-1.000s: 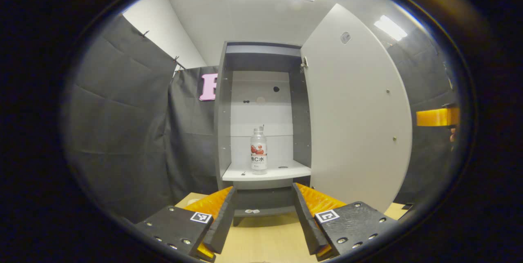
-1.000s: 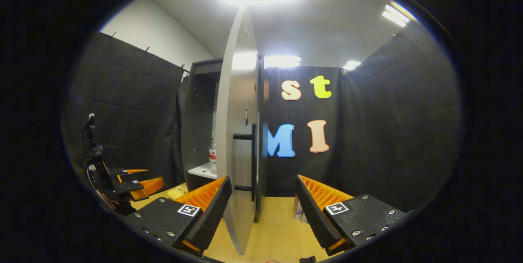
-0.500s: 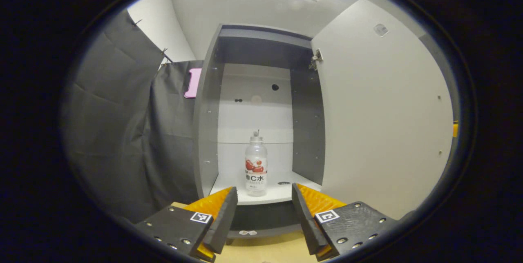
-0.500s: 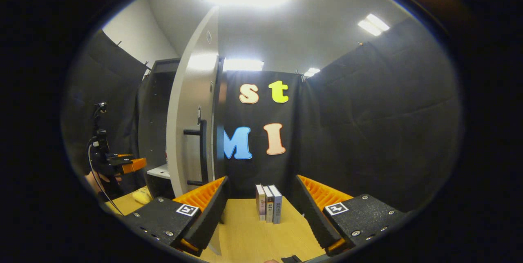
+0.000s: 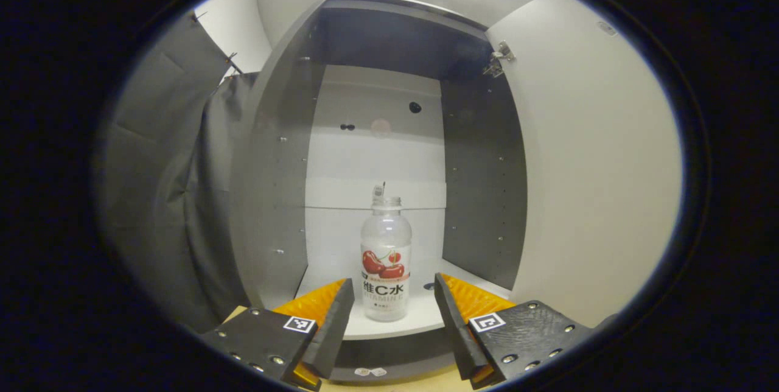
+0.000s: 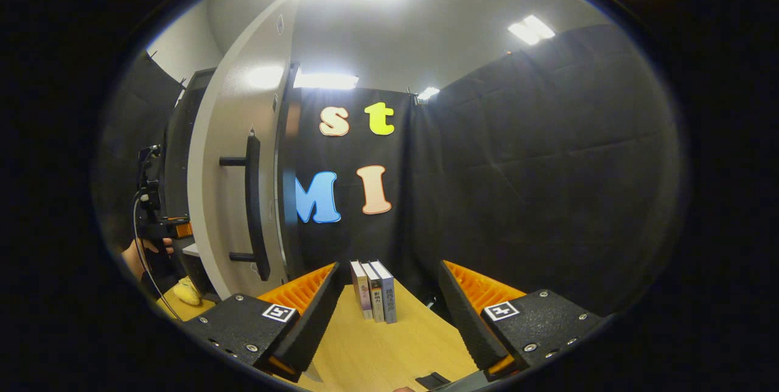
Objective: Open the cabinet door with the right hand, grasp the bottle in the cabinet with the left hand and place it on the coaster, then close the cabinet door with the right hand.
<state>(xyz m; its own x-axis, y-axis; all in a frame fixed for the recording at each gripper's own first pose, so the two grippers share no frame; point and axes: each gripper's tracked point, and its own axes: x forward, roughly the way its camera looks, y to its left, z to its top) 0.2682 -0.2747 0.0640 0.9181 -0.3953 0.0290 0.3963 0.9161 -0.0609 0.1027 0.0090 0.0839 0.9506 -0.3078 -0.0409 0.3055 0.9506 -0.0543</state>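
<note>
in the left gripper view, the left gripper (image 5: 389,319) is seen with jaws apart, nothing held, lined up in front of the clear plastic bottle with a red fruit label (image 5: 386,270). the bottle stands upright on the white lower shelf (image 5: 420,316) inside the grey cabinet (image 5: 274,185), near the shelf's front edge and framed between the two fingers (image 5: 331,319) but not touched by them. the white cabinet door (image 5: 596,185) is swung wide open at the right of that view. in the right gripper view, the right gripper (image 6: 386,319) is also spread open and empty, held over the light wooden table (image 6: 389,349). the door's outer face with its black bar handle (image 6: 252,206) is seen at left, clear of the gripper. three upright books (image 6: 374,290) stand together on the table against the black cloth wall. further left, the left gripper and the hand (image 6: 141,251) holding it are seen at the cabinet opening, with a yellow object (image 6: 187,291) on the table below; what it is cannot be told.
</note>
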